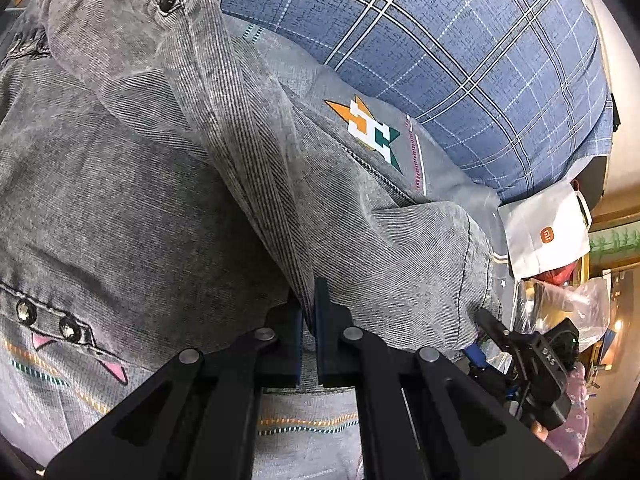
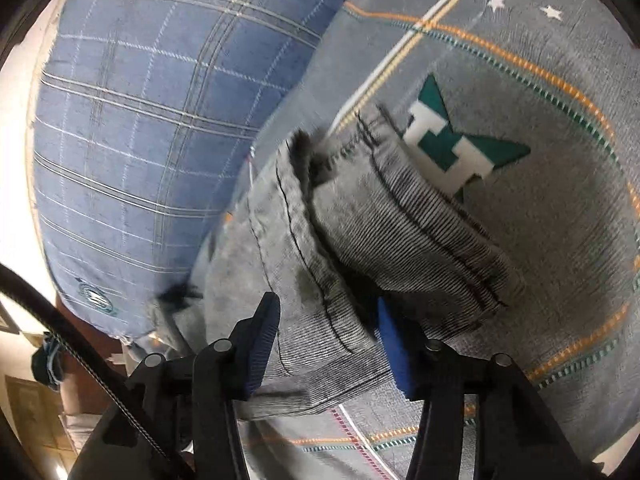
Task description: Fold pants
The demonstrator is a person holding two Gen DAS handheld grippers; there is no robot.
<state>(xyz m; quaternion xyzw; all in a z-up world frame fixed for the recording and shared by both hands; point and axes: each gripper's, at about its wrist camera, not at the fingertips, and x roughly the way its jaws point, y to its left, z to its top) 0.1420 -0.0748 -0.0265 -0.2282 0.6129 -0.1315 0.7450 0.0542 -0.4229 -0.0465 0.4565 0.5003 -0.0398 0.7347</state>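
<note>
The grey denim pants [image 1: 132, 168] lie on a grey patterned bedsheet [image 1: 436, 176], with dark waist buttons at the top left. My left gripper [image 1: 308, 312] is shut on a raised ridge of the pants' fabric. The right gripper shows at the lower right of the left wrist view [image 1: 500, 332], by the leg hems. In the right wrist view my right gripper [image 2: 326, 316] has its jaws apart around the stacked leg hems [image 2: 360, 232], and the blue pads [image 2: 390, 340] do not pinch them.
A blue plaid pillow [image 1: 460, 40] lies behind the pants; it also shows in the right wrist view [image 2: 140, 140]. A white paper bag [image 1: 544, 232] and clear plastic bags [image 1: 576, 304] sit beyond the bed's right edge. The sheet [image 2: 560, 220] carries star prints.
</note>
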